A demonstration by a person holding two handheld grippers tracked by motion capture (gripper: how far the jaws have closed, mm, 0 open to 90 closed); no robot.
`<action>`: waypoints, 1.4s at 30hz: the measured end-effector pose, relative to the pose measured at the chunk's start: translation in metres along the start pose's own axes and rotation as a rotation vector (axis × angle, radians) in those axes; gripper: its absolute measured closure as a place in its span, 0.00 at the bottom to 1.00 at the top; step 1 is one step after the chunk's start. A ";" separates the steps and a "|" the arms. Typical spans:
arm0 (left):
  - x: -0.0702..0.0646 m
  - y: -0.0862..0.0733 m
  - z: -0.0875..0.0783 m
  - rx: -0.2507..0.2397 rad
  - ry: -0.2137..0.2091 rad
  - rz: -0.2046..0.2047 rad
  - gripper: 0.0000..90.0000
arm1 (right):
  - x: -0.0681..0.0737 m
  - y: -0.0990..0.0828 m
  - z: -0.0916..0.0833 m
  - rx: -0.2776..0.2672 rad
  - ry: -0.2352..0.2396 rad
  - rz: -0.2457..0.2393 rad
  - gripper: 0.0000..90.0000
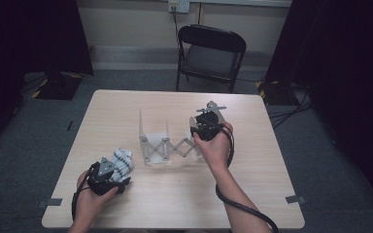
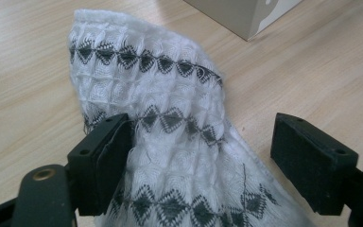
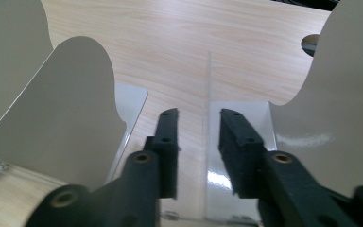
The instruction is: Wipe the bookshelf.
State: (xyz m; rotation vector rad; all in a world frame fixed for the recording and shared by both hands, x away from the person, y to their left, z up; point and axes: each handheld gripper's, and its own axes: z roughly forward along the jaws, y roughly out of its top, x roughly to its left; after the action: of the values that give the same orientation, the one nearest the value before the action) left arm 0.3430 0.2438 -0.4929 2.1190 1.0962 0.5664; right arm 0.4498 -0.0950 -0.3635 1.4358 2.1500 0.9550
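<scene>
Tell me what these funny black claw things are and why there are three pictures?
Those claws are grippers, tools a person squeezes by hand. One picture looks down from above the wooden table. The other two come from little cameras riding on each gripper. The left gripper has a white cloth with dark diamond patterns lying between its open jaws; one pad touches the cloth, the other stands clear. The right gripper has its jaws on either side of a thin clear panel of a fold-out rack, not pressing it. Behind the table stands a black chair.
</scene>
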 end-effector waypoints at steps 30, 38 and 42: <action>0.000 0.004 0.002 0.018 0.013 0.001 0.24 | -0.077 -0.015 -0.065 -0.119 0.001 -0.020 0.44; 0.000 0.004 0.003 0.021 0.014 0.007 0.24 | -0.104 -0.045 -0.057 -0.100 -0.010 -0.001 0.39; 0.000 0.004 0.003 0.022 0.014 0.007 0.24 | -0.112 -0.063 -0.049 -0.087 -0.010 -0.001 0.37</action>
State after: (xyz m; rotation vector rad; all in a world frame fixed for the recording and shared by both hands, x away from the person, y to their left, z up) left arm 0.3469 0.2408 -0.4919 2.1412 1.1082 0.5760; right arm 0.4227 -0.2282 -0.3808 1.3948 2.0751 1.0256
